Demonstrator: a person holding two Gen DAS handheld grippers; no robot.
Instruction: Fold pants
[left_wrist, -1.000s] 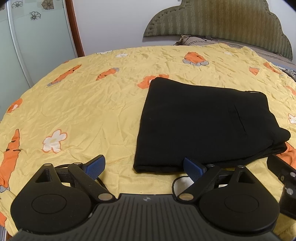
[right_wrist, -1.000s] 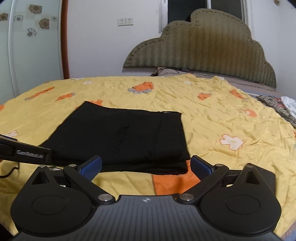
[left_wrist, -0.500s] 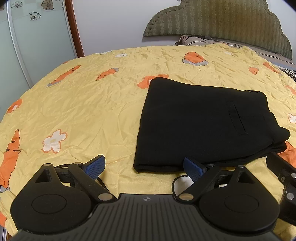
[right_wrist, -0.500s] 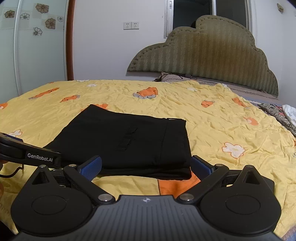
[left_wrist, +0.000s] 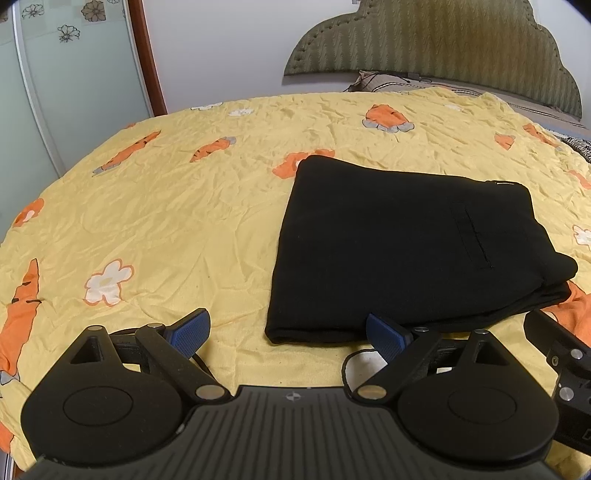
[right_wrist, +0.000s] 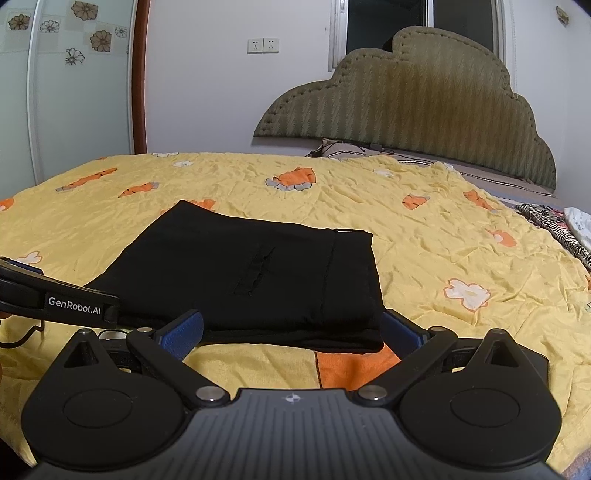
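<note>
The black pants (left_wrist: 399, 251) lie folded into a flat rectangle on the yellow bedspread (left_wrist: 166, 229). They also show in the right wrist view (right_wrist: 258, 273). My left gripper (left_wrist: 288, 332) is open and empty, just short of the fold's near left corner. My right gripper (right_wrist: 291, 328) is open and empty, at the fold's near right edge, with its blue fingers (right_wrist: 181, 330) wide apart. The right gripper's body shows at the right edge of the left wrist view (left_wrist: 561, 362), and the left gripper's body shows at the left of the right wrist view (right_wrist: 59, 301).
The bedspread has orange carrot and white flower prints. A padded green headboard (right_wrist: 413, 107) and pillows stand at the far end. A glass wardrobe door (left_wrist: 55, 92) is on the left. Striped and white cloth (right_wrist: 565, 229) lies at the bed's right edge.
The right wrist view has tilted up and drawn back slightly from the pants. The left gripper has barely moved. Both stay open.
</note>
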